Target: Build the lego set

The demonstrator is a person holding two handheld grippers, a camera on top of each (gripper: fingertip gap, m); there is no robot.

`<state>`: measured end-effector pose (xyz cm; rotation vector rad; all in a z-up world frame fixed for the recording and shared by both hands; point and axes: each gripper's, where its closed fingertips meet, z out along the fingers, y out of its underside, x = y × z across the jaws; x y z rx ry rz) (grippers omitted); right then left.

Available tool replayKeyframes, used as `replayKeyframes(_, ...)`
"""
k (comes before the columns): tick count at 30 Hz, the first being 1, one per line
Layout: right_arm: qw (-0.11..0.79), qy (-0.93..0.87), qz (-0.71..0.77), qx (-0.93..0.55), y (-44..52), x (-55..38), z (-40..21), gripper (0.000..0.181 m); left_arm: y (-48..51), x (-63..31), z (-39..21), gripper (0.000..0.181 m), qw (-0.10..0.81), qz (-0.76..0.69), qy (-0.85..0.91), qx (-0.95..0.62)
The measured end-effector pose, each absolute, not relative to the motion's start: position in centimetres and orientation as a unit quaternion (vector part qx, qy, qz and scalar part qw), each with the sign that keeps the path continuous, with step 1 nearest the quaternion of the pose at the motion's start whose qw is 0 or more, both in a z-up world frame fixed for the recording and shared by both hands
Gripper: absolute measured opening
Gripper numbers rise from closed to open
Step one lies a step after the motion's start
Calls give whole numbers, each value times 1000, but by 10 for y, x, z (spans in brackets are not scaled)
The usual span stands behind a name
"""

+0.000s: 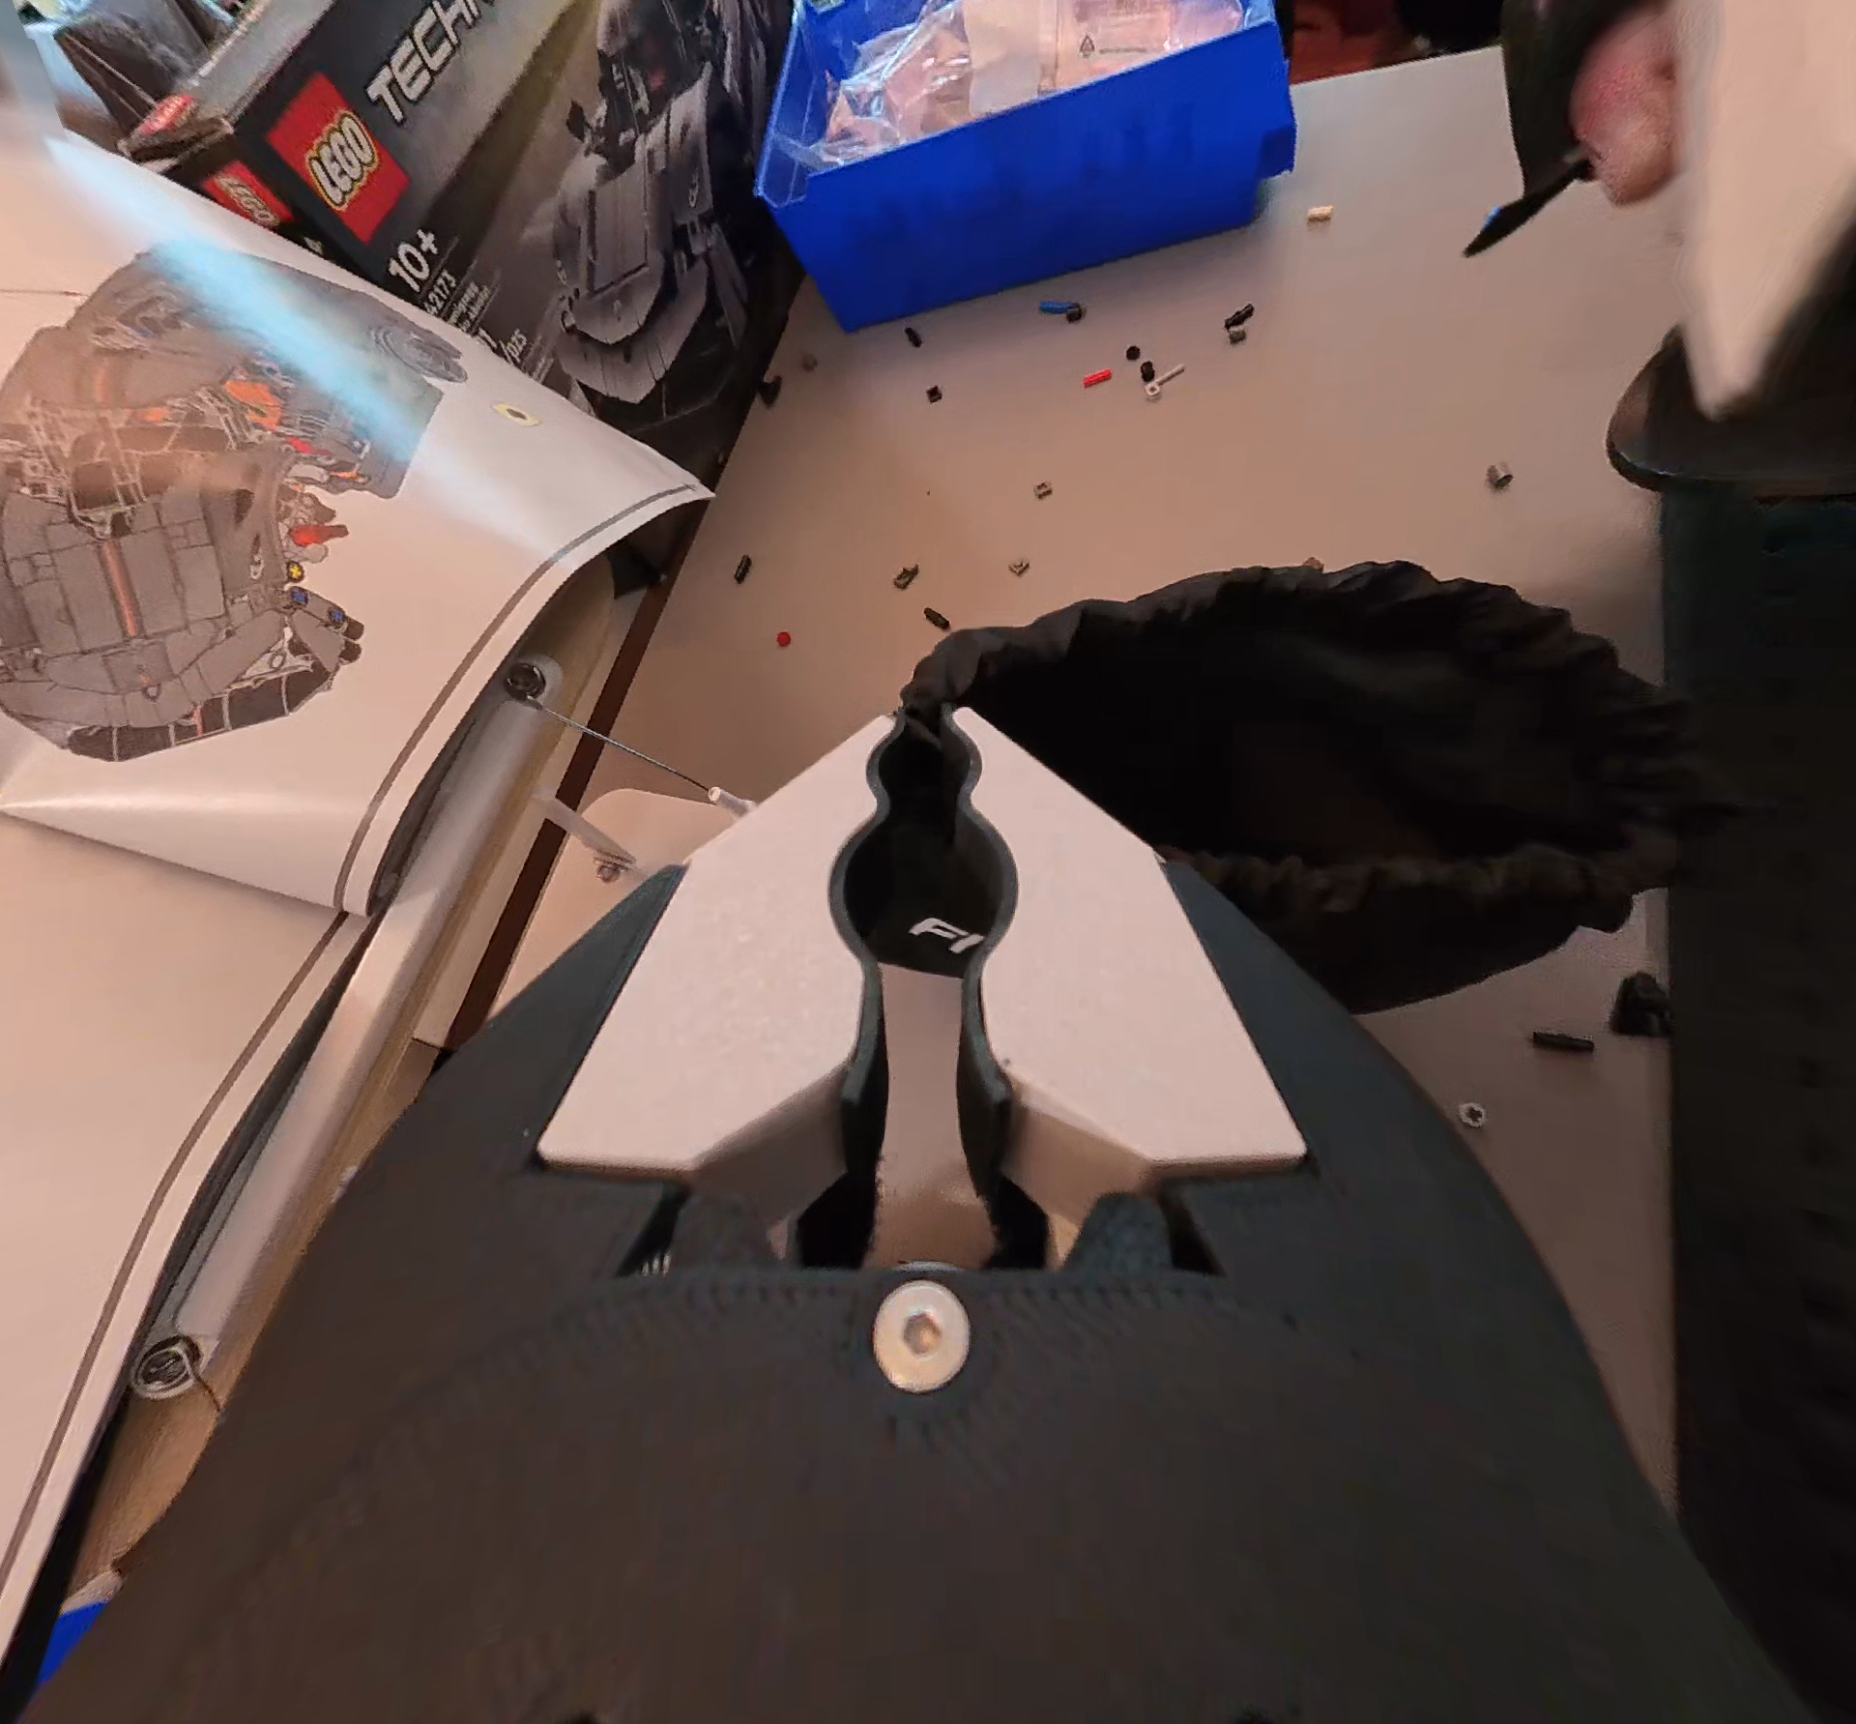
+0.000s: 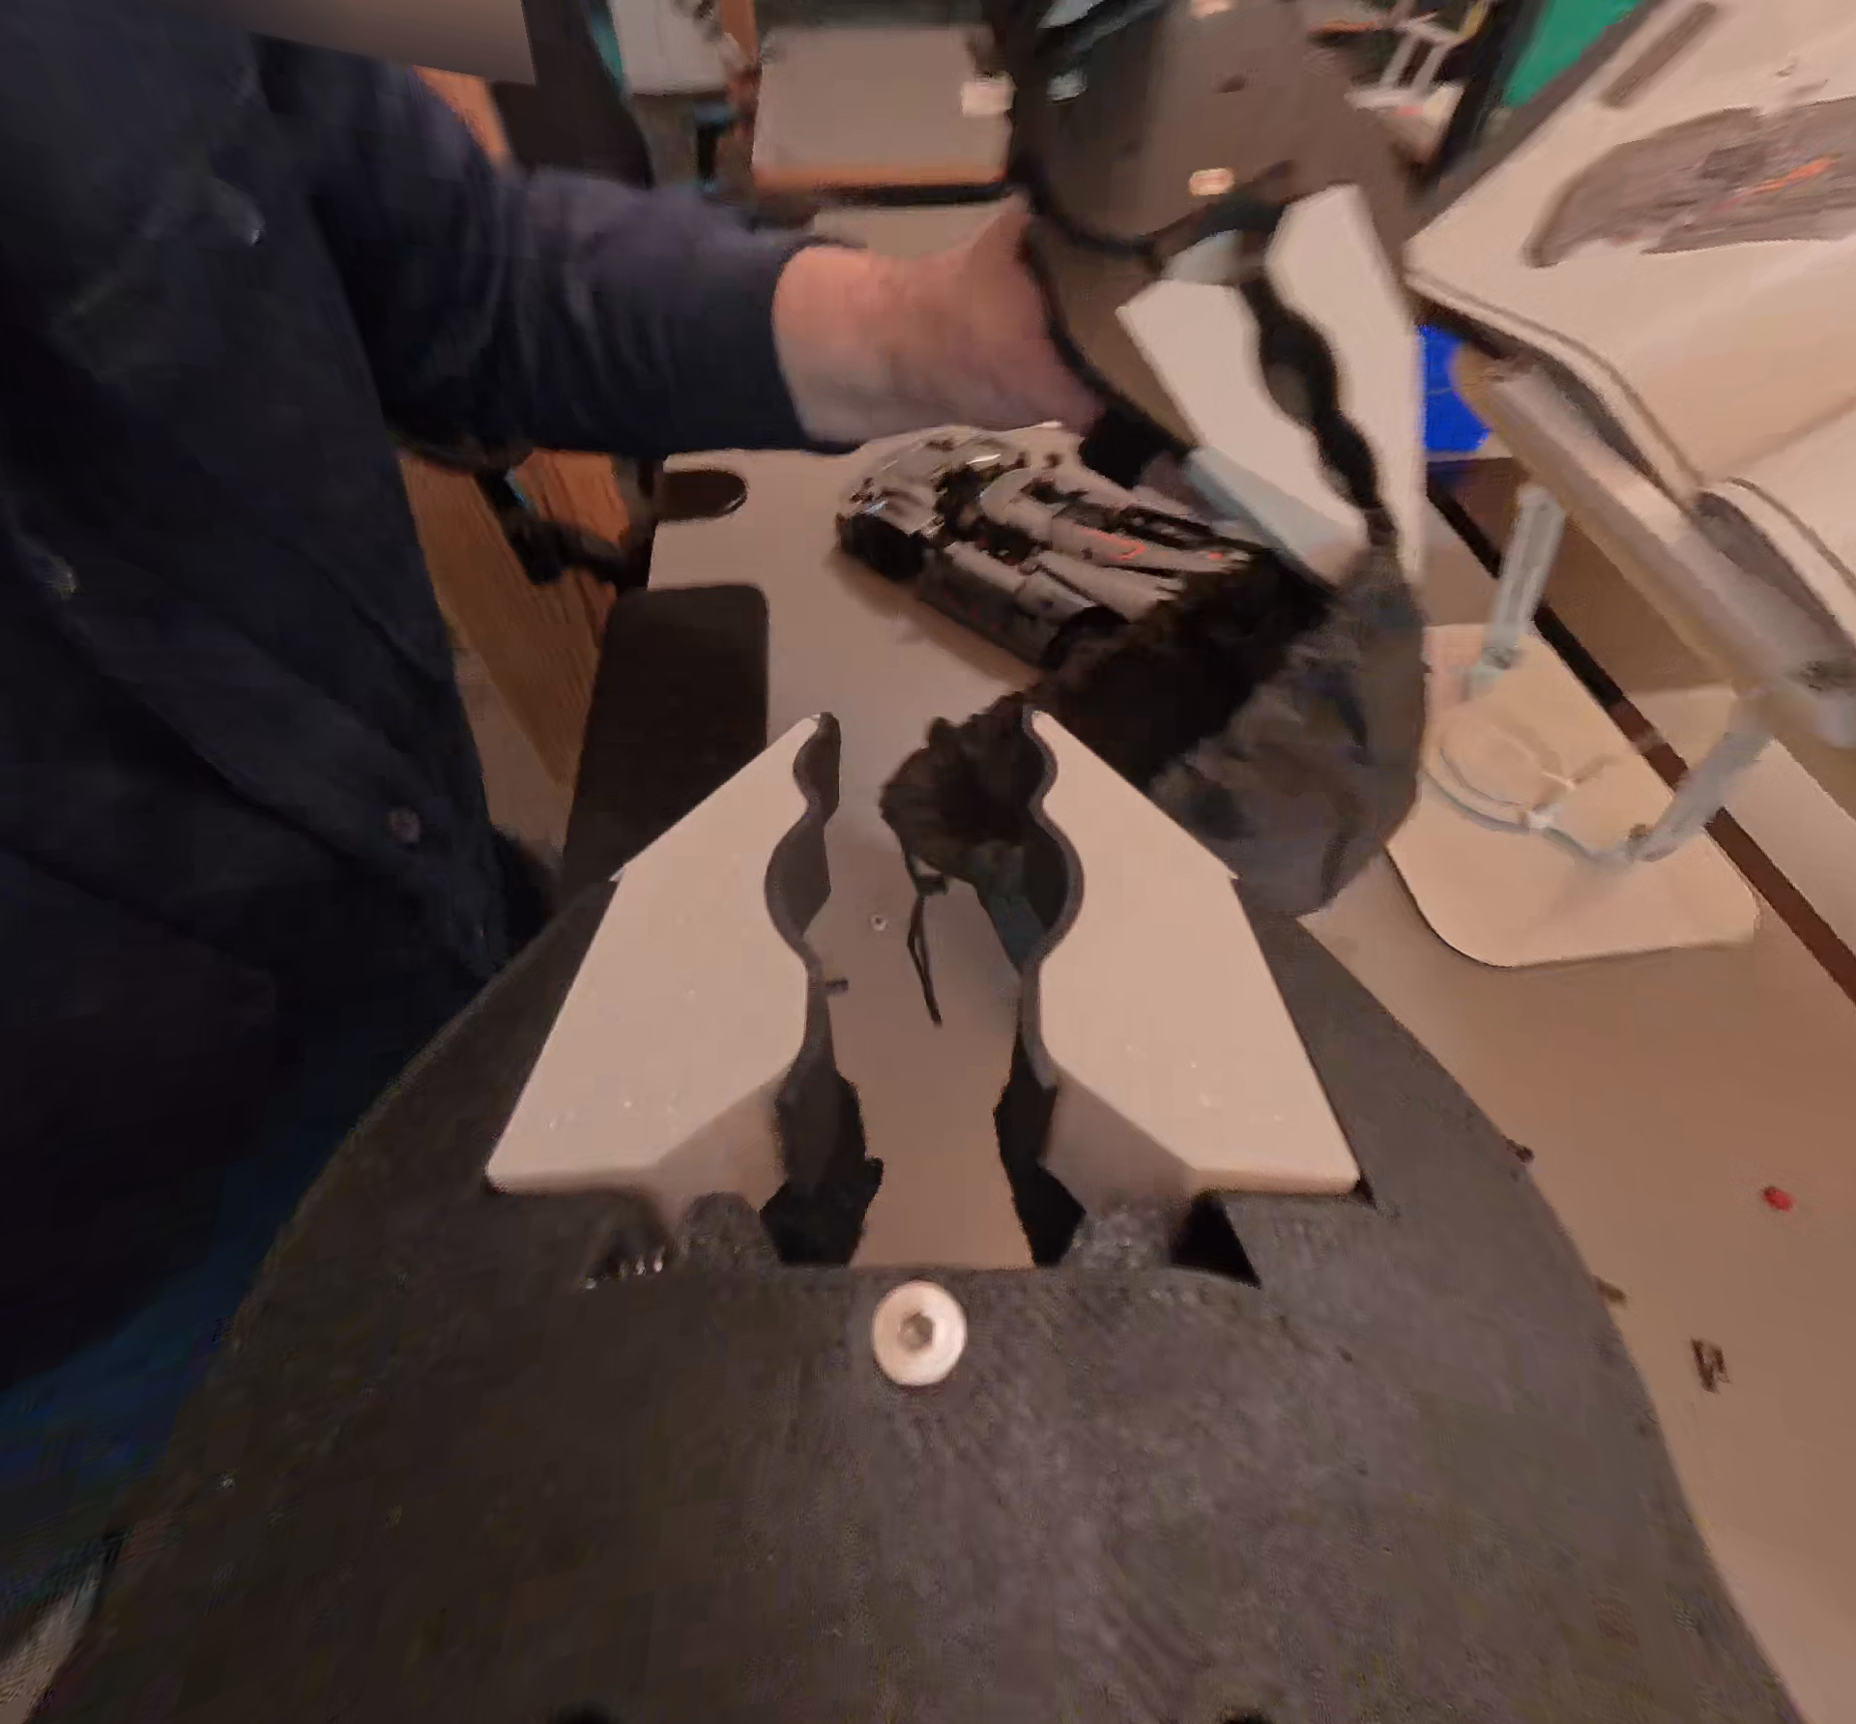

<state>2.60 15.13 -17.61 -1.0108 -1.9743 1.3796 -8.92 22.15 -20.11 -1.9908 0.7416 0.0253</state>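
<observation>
My left gripper (image 1: 924, 721) is shut on the rim of a black cloth bag (image 1: 1306, 772), which hangs open over the table. In the right wrist view the bag (image 2: 1265, 731) hangs from the left gripper (image 2: 1376, 561), which a hand holds. My right gripper (image 2: 929, 731) is open, and a fold of the bag's edge (image 2: 964, 802) with a dangling cord lies against its right finger. A built black lego car (image 2: 1024, 541) sits on the table behind the bag. The right gripper shows blurred at the upper right of the left wrist view.
An open instruction booklet (image 1: 201, 521) rests on a stand at the left. Beside it stand the lego box (image 1: 522, 119) and a blue bin (image 1: 1024, 119) of plastic bags. Several small loose pieces (image 1: 1105, 375) lie scattered on the table. A person in a dark sleeve (image 2: 402, 320) stands at the left. The tips of one gripper are about 15 cm away from the tips of the other.
</observation>
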Motion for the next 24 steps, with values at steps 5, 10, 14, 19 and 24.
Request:
replayKeyframes(5,241,-643,567,-455,215,18,-172,37,222,-84,-187,0,508,3,323,-799)
replayKeyframes(10,150,-654,533,-515,252,-7,-231,40,223,-72,-161,1,544,-38,338,-767)
replayKeyframes(14,89,-654,535,-527,255,-27,-267,58,222,-59,-139,1,565,-58,359,-741)
replayKeyframes(19,-5,-579,658,-482,251,-42,-264,66,215,-42,-100,0,599,-94,381,-698)
replayKeyframes(24,-103,-515,753,-397,236,-40,-246,66,211,-26,-71,0,628,-111,396,-661)
